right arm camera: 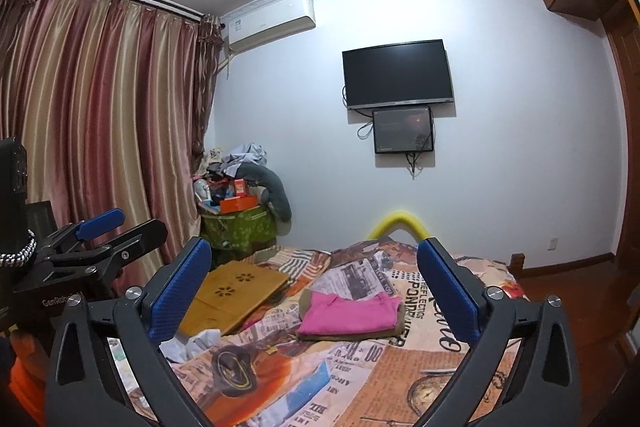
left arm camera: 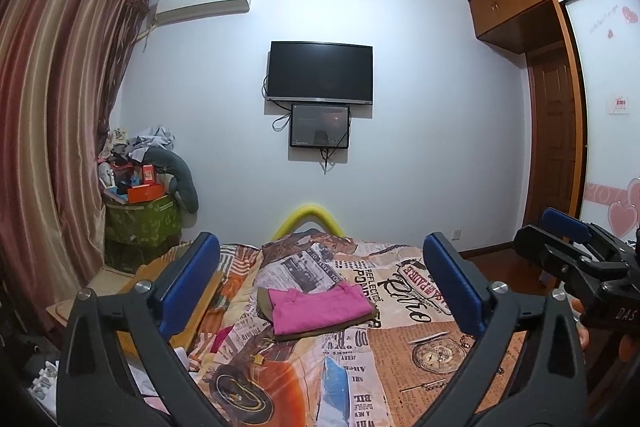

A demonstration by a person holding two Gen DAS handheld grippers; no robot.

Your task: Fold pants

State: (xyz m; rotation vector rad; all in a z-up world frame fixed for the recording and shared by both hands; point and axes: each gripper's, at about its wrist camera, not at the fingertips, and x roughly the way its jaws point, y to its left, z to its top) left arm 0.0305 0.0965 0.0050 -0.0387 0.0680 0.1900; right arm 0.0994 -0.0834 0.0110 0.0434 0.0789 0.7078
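The pink pants [left arm camera: 320,309] lie folded into a flat rectangle on the bed [left arm camera: 432,343], on top of an olive-brown folded garment [left arm camera: 316,334] whose edge shows underneath along the near and left sides. From both of my claws the stack sits straight ahead and lower, well apart from my fingertips, with nothing between us but printed bedspread. Its long axis runs across my line of sight, side to side, so its long near edge faces me.

My left gripper [left arm camera: 318,283] stands wide open with nothing between its blue pads; the pants only appear framed in the gap, far beyond the tips. My right gripper [right arm camera: 314,287] is spread just as wide and just as empty. In the left wrist view the stack sits almost centred between the fingers; in the right wrist view it is also close to centre, a little right of it. I cannot tell which hand is nearer, so either could reach it about equally.

I judge the fold to be done, or nearly so: the rectangle looks tidy and neither claw touches it.

Left of the pants a wooden lap tray [right arm camera: 236,293] lies on the bed. Beyond the stack, at the bed's foot, a yellow padded rail [left arm camera: 308,217] arches up. Above that hangs the wall television [left arm camera: 320,71].
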